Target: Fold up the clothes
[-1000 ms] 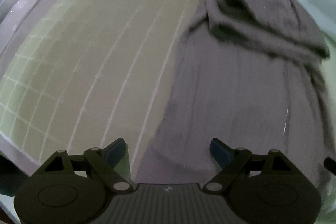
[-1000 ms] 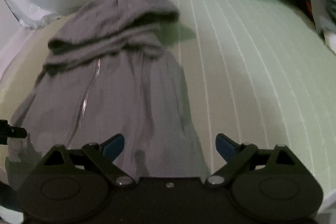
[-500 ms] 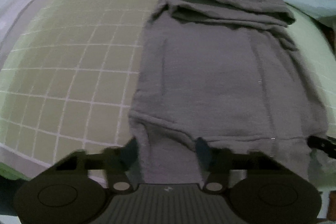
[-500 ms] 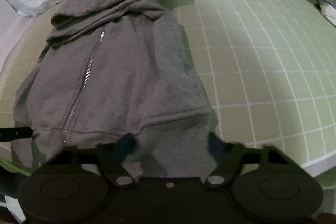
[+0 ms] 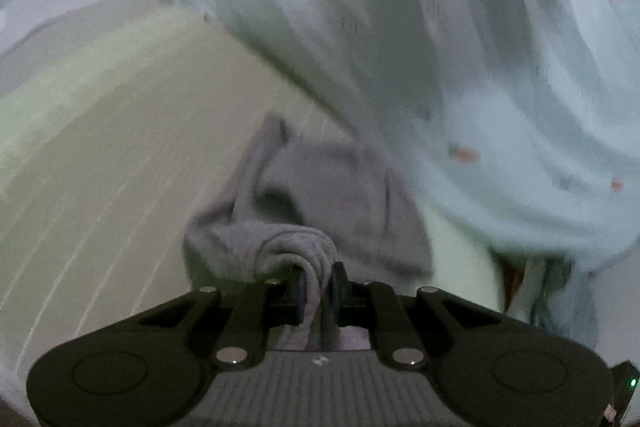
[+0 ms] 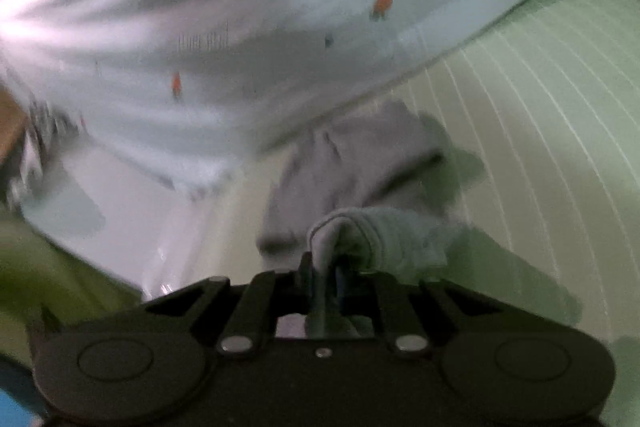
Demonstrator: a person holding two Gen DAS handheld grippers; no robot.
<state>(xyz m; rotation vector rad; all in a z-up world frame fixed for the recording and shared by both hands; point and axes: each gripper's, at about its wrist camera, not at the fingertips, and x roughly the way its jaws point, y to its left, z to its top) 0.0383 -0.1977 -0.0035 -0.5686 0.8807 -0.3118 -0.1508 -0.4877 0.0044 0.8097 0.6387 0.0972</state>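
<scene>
A second ago both sets of tongs stood wide apart over the flat grey hoodie; now my left tongs [image 5: 316, 287] are closing, already pinching a bunched fold of the hoodie [image 5: 320, 187] hem, and my right tongs [image 6: 326, 279] are closing on the hem's other corner the same way. Both views have swung up from the green gridded bed sheet [image 5: 100, 155] towards the pale carrot-print blanket [image 5: 460, 47] at the far side. The hem hangs lifted in my grip while the hood end lies on the bed against the blanket. I judge the bottom-to-top fold has begun: next, carry the hem forward over the hood.
</scene>
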